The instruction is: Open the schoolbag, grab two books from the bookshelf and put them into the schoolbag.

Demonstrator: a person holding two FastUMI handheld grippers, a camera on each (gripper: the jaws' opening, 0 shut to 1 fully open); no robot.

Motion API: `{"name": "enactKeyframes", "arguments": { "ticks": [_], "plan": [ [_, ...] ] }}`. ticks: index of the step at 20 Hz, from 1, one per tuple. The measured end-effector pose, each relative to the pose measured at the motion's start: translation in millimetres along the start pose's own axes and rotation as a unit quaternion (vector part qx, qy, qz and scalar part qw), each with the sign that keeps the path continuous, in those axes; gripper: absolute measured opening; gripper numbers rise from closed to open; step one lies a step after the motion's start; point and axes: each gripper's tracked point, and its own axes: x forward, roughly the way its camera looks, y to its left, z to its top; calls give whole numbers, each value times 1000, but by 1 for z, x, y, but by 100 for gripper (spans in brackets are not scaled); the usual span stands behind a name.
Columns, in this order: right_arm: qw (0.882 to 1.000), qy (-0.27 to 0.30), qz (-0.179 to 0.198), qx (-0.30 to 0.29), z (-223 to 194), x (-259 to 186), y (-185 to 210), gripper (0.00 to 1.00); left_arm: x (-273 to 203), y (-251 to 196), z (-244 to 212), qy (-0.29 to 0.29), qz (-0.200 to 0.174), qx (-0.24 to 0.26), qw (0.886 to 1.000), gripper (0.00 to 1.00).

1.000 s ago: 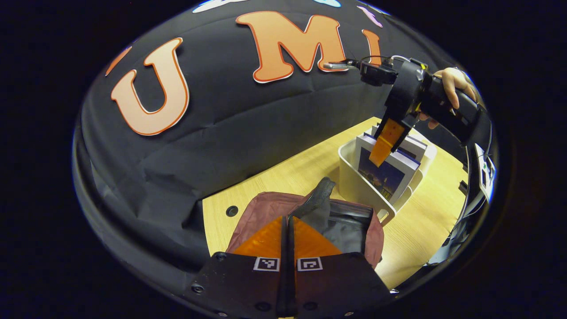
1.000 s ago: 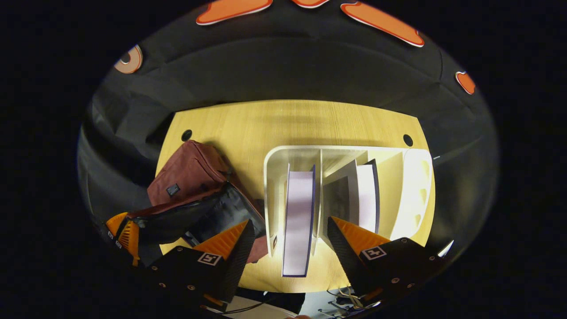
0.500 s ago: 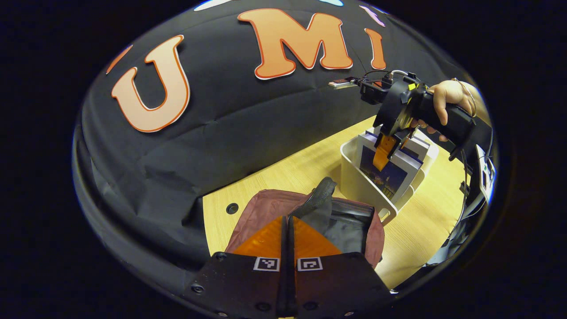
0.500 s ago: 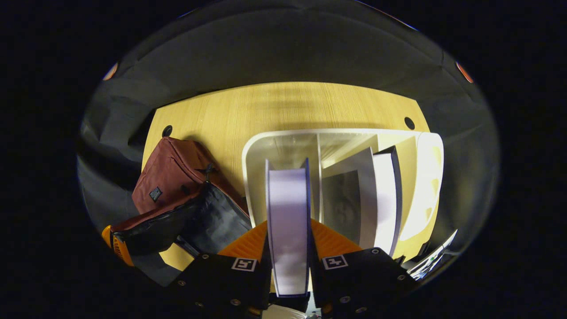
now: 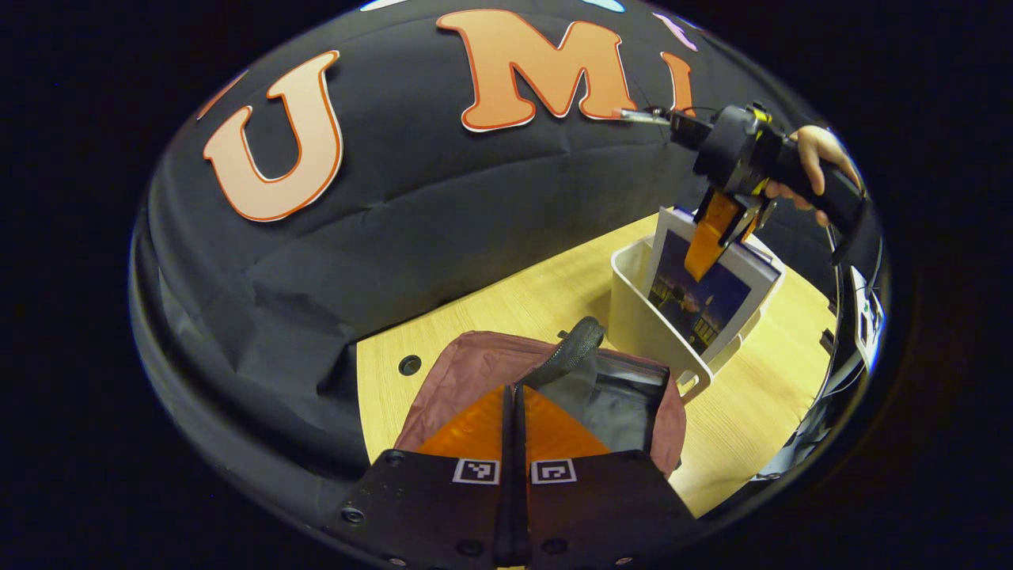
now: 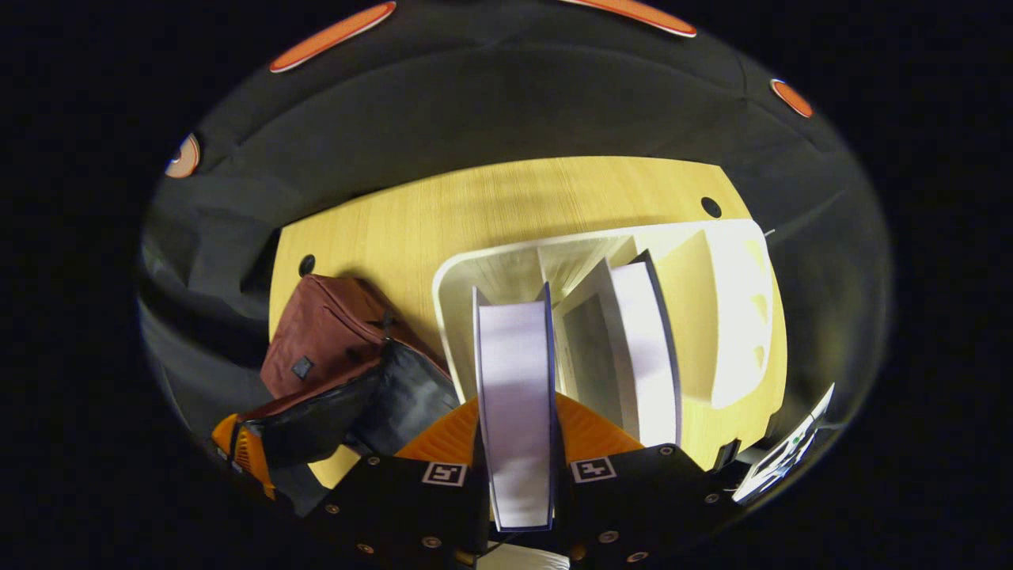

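Note:
The maroon schoolbag [image 5: 475, 372] lies open on the table, its black lining [image 5: 625, 404] showing. My left gripper [image 5: 514, 412] is shut on the bag's zip edge, which rises from its tips; the right gripper view has its orange fingers [image 6: 237, 447] at the bag's [image 6: 332, 324] mouth. My right gripper [image 6: 518, 416] is shut on a white-paged book [image 6: 514, 372]. In the left gripper view that book [image 5: 700, 297] is raised partly out of the white bookshelf [image 5: 633, 317], with the right gripper [image 5: 716, 233] on its top edge. A second book [image 6: 641, 348] leans in the bookshelf [image 6: 451, 277].
The wooden table [image 6: 475, 214] has round cable holes [image 6: 307, 264] at its back edge. A person's hand [image 5: 815, 150] holds the right gripper's handle. A small white device [image 6: 783, 459] sits at the table's right edge. Black cloth hangs behind the table.
My right gripper came down over the nearest book, shut on it, and has lifted it partly out of the bookshelf. My left gripper has stayed shut on the bag.

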Motion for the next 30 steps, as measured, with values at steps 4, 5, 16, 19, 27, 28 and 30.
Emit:
{"name": "enactKeyframes", "arguments": {
  "ticks": [4, 5, 16, 19, 27, 28, 30],
  "plan": [
    [998, -55, -2, 9, 2, -60, -4, 33, -5, 1, 4, -7, -6, 14, 1000, 0],
    [997, -69, 2, 15, 0, -77, -6, 33, -5, 0, 4, -6, -8, 15, 1000, 0],
    [952, -203, 181, 143, -93, -170, 6, 32, -10, -1, 5, -11, -6, 7, 1000, 0],
    [915, -221, 261, 214, -122, -154, 15, 32, -14, -6, 5, -10, -9, 11, 1000, 0],
    [859, -172, 342, 340, -161, -19, 59, 32, -23, -16, 15, -7, 2, 42, 999, 0],
    [849, -185, 351, 349, -159, -11, 67, 32, -24, -19, 16, -6, 2, 44, 999, 0],
    [845, -174, 360, 356, -166, 7, 87, 31, -26, -21, 19, -5, 6, 57, 998, 0]
  ]
}}
